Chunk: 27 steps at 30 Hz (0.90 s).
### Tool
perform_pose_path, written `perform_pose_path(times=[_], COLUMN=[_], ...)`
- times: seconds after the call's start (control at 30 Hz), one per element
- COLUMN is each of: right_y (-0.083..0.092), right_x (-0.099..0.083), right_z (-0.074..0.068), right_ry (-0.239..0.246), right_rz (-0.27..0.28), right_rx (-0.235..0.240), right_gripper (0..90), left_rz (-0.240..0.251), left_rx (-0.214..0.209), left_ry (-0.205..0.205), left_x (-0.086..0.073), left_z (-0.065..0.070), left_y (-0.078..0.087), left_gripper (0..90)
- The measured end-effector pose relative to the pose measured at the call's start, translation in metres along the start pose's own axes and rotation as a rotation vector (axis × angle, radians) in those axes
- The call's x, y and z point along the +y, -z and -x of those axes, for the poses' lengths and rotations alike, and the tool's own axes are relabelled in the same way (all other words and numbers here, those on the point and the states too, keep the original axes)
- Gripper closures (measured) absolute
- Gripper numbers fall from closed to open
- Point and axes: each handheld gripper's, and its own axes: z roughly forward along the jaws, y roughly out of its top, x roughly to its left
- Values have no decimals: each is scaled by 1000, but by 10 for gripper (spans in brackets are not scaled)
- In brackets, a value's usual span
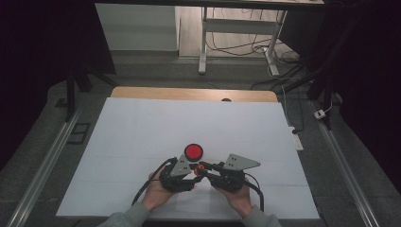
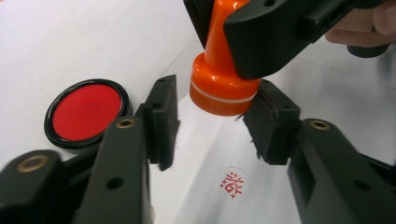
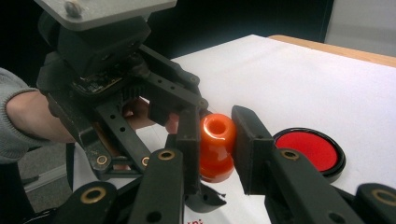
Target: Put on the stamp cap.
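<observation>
An orange stamp (image 3: pixel 215 145) stands upright just above the white sheet (image 1: pixel 142 132), with my right gripper (image 3: pixel 217 154) shut on its neck. In the left gripper view the stamp's round base (image 2: pixel 224 93) hangs over the paper between my left gripper's (image 2: pixel 215 126) open jaws, which do not touch it. A round red stamped mark (image 2: pixel 235 183) lies on the paper below. The red ink pad (image 1: pixel 193 152) in its black rim sits just beyond both grippers. In the high view my left gripper (image 1: pixel 191 173) and right gripper (image 1: pixel 201 168) meet near the sheet's front middle.
The white sheet covers most of the wooden table (image 1: pixel 189 93). A person's hands hold both grippers from the front edge, with cables trailing back. Beyond the table stand a white desk frame (image 1: pixel 236 28) and floor cables.
</observation>
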Motion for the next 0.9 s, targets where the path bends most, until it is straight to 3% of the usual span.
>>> perform_pose_path(times=[0.3,0.5,0.9], right_y=[2,5,11], right_x=[1,3,7], right_z=[2,4,7], right_ry=[-4,-5,-6], right_rz=[7,17,32], right_rx=[-7,-14,-27], right_gripper=[726,726,726], left_rz=[-33,-50,-64], left_rx=[-12,4,46], left_ry=[11,20,52], left_x=[-1,-5,-26], left_z=[-3,-6,-19], left_y=[0,7,40], left_gripper=[393,305,233])
